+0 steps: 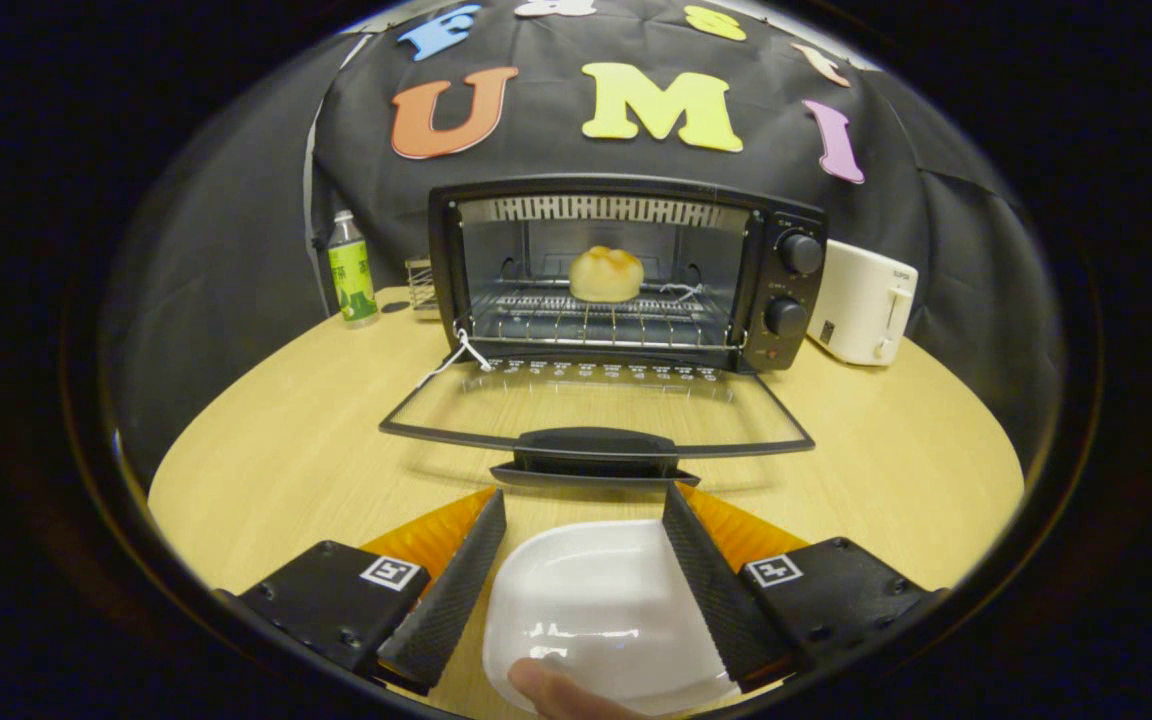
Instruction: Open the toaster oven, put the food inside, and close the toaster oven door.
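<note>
Item: black toaster oven (626,270) with metal interior, standing on the round pale wooden counter (276,450); all places below are given from it.

Door: glass door with black frame and black handle (596,425), dropped fully open and lying nearly flat in front of the oven mouth. A thin white cord hangs at the door's left hinge.

Inside: round golden-brown bread bun (606,274), sitting on the wire rack (591,318) at about the middle of the chamber.

Controls: two black round knobs (799,253) on the oven's right panel, one above the other.

Right of the oven: cream-white pop-up toaster (864,302), close beside it.

Left of the oven: clear plastic bottle with green label (352,270), upright; between bottle and oven, a small wire holder (421,285), possibly a rack, too small to tell.

In front of the oven, past the door handle: white shallow square plastic dish (601,610) on the counter, lying between the claw's fingers. A fingertip (561,690) rests at the dish's near rim.

Claw (584,505): fingers spread wide, one on either side of the dish, pinching nothing, their tips just short of the door handle.
</note>
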The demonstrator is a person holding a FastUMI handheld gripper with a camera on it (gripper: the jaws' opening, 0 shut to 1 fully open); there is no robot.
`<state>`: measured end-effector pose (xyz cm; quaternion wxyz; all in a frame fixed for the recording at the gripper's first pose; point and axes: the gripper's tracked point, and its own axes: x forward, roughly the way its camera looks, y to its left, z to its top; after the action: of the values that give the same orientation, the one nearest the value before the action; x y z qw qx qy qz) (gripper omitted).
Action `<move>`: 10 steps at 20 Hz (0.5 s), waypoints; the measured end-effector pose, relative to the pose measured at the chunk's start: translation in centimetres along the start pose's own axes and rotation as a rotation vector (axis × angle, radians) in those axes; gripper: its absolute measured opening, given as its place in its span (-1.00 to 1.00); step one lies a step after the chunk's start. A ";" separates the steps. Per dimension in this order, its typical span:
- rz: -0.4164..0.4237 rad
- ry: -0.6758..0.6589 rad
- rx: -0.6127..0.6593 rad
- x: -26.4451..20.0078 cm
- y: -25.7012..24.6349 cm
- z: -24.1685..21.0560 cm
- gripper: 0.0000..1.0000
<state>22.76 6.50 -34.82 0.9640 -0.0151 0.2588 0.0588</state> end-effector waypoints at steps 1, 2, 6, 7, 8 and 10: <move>-0.002 0.004 0.006 0.2 0.0 0.3 1.00; -0.008 0.007 0.014 0.3 -0.2 0.5 1.00; -0.030 0.034 0.041 0.5 -0.7 1.0 1.00; -0.029 0.053 0.048 0.6 -0.7 1.1 1.00; -0.025 0.059 0.064 0.7 -0.7 1.2 1.00; -0.019 0.094 0.070 0.5 -0.6 1.2 1.00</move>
<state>23.86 6.01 -34.07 0.9513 0.0134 0.3053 0.0397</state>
